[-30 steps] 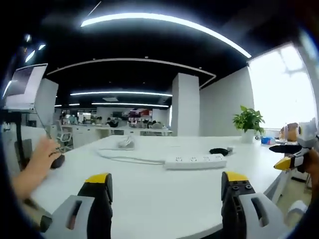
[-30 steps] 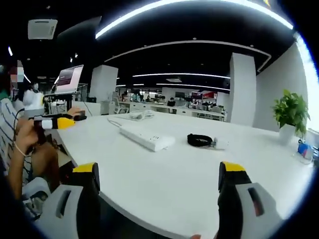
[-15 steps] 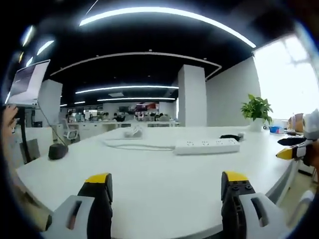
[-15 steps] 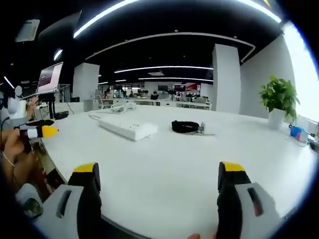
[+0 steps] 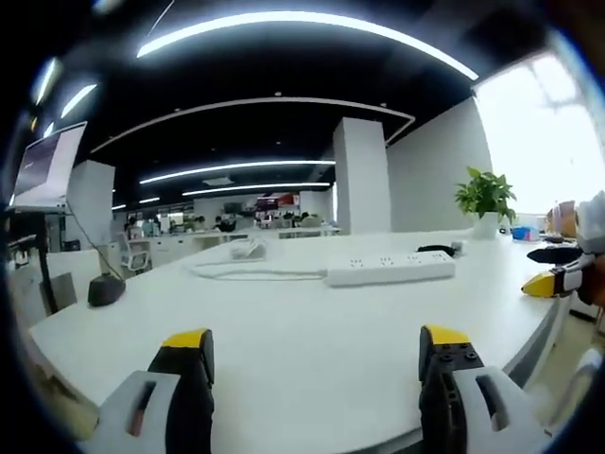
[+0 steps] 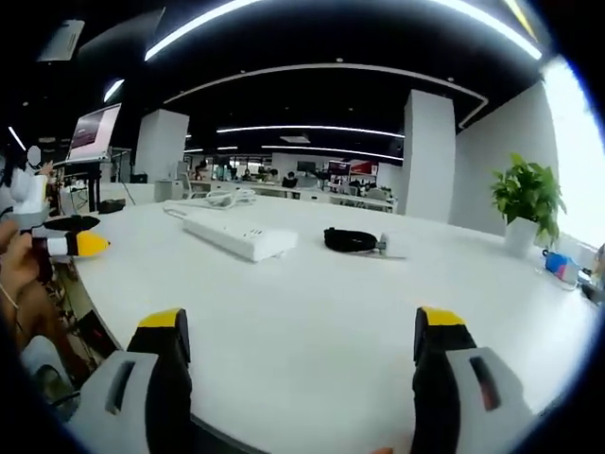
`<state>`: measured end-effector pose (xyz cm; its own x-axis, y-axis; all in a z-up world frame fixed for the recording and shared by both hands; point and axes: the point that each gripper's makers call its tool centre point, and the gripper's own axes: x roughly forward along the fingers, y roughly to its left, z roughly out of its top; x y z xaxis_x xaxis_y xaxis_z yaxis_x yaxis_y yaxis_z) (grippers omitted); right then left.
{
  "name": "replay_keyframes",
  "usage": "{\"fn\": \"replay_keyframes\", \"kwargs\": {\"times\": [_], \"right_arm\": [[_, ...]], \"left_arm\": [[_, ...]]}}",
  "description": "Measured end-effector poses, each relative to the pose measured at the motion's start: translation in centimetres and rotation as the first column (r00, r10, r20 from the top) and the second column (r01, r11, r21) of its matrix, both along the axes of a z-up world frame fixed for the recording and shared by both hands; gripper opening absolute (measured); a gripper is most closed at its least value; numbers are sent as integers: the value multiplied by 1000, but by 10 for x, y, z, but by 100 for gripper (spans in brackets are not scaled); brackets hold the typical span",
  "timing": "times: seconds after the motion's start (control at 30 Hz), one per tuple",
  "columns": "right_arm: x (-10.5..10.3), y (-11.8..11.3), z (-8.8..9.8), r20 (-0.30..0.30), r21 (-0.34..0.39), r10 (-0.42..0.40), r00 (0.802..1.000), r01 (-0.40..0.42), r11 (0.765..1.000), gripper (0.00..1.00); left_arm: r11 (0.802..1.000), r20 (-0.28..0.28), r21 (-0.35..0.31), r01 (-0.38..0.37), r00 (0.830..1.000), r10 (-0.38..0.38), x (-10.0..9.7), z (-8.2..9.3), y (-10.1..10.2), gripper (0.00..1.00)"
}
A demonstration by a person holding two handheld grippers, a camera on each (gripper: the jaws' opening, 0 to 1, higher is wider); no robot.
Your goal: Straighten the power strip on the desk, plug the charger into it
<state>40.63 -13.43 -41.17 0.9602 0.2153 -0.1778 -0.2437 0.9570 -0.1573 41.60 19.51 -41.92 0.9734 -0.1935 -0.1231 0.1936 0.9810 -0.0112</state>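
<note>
A white power strip (image 5: 389,270) lies on the white desk (image 5: 284,331), its cord (image 5: 246,274) running left to a white bundle (image 5: 244,250). In the right gripper view the power strip (image 6: 231,235) sits left of centre, with a black coiled charger cable (image 6: 352,240) and its white plug to the right. My left gripper (image 5: 317,364) is open, low over the desk's near edge, well short of the strip. My right gripper (image 6: 298,350) is open too, nothing between its jaws. The right gripper's yellow tips (image 5: 548,281) show at the right edge of the left gripper view, and the left gripper's tips (image 6: 76,246) show at the left of the right gripper view.
A black mouse (image 5: 100,289) rests at the desk's left end. A potted plant (image 5: 484,199) stands at the far right; the same plant (image 6: 527,203) appears in the right gripper view. A raised laptop screen (image 6: 93,134) stands at left. A person's hand (image 6: 24,255) holds the left gripper.
Both cameras dropped lower and closer to desk level. The hand seen at the left of the left gripper view has gone from sight. Power strip and charger have not moved.
</note>
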Motion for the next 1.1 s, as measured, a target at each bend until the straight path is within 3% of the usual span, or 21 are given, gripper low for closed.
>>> {"fn": "replay_keyframes", "kwargs": {"times": [0.13, 1.1], "right_arm": [[-1, 0, 0, 3, 2, 0, 1000, 0, 1000, 98], [4, -2, -2, -3, 27, -2, 1000, 2, 1000, 98]], "left_arm": [[1000, 4, 29, -5, 1000, 4, 0, -1, -1, 93], [999, 37, 30, 11, 999, -12, -2, 1, -9, 93]]}}
